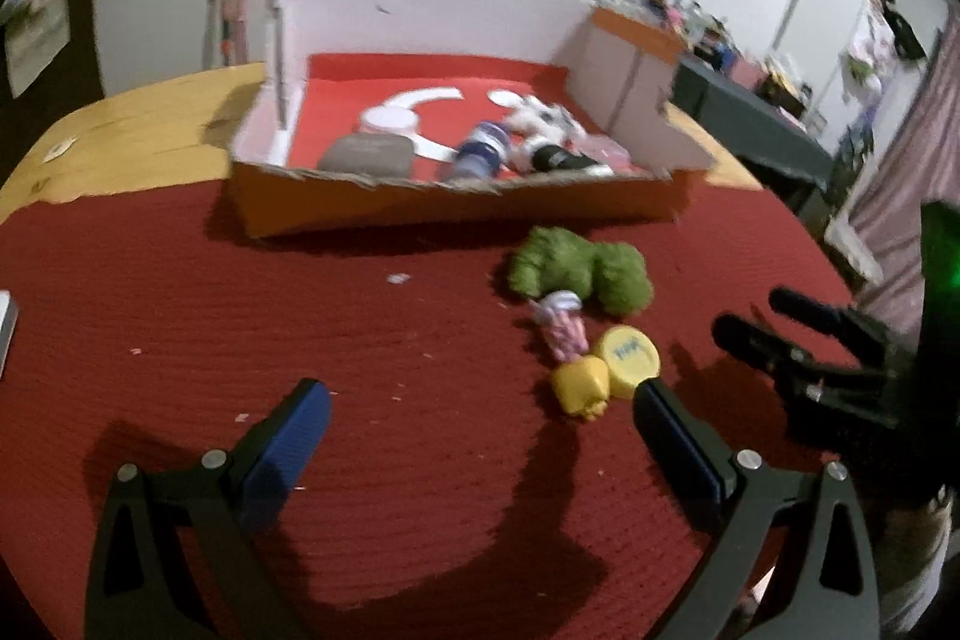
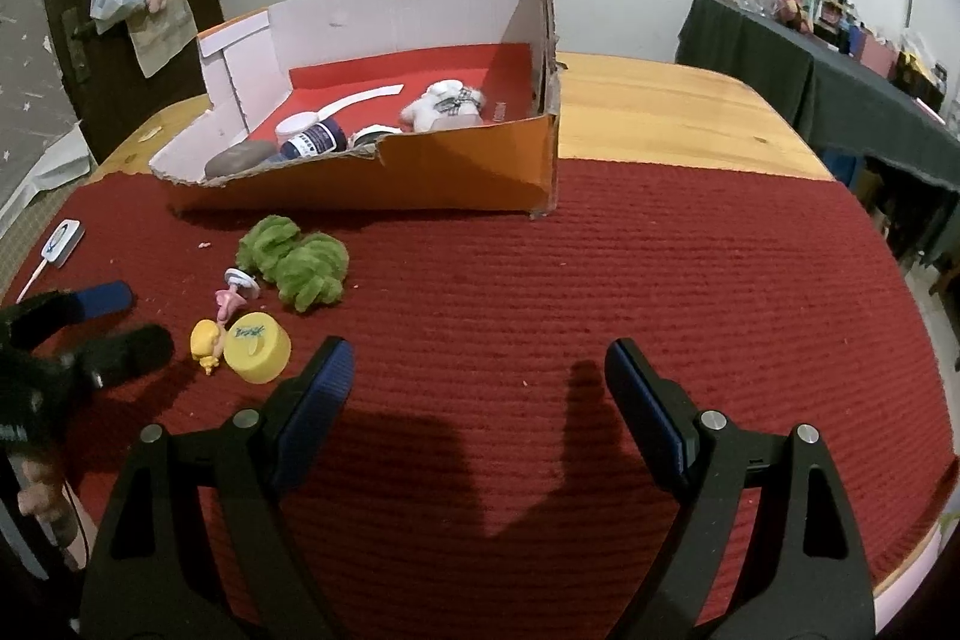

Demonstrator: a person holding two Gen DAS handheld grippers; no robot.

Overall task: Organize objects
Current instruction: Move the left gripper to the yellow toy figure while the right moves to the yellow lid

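Green plush toy (image 2: 294, 268) lies on the red mat (image 2: 540, 310), just in front of the cardboard box (image 2: 420, 172) front wall, toward the surface's left half as seen from the right wrist cam. Looks soft, light, squashy; prob best pinched across the thick middle, pads will sink in, no slip risk.

Beside it, toward the near edge: pink figurine (image 2: 231, 301), yellow figurine (image 2: 207, 340), yellow cap (image 2: 258, 349) touching the yellow one. Figurines small, hard, light, likely fragile bits; grip the body, not thin parts. Cap stiff & smooth, may slide; take across the rim.

Count outside box: 1 plush, 2 figurines, 1 cap = 4. Inside box: grey stone-like lump (image 2: 240, 158), blue-label bottle (image 2: 315, 139), white lid (image 2: 297, 122), white plush (image 2: 444, 106); at least 4, 1 dark item more in the left cam, blurred.

Left claw (image 1: 480, 412) released, jaws wide, nothing between, right pad just beside the cap. Right claw (image 2: 477, 370) released too, empty, over bare mat.
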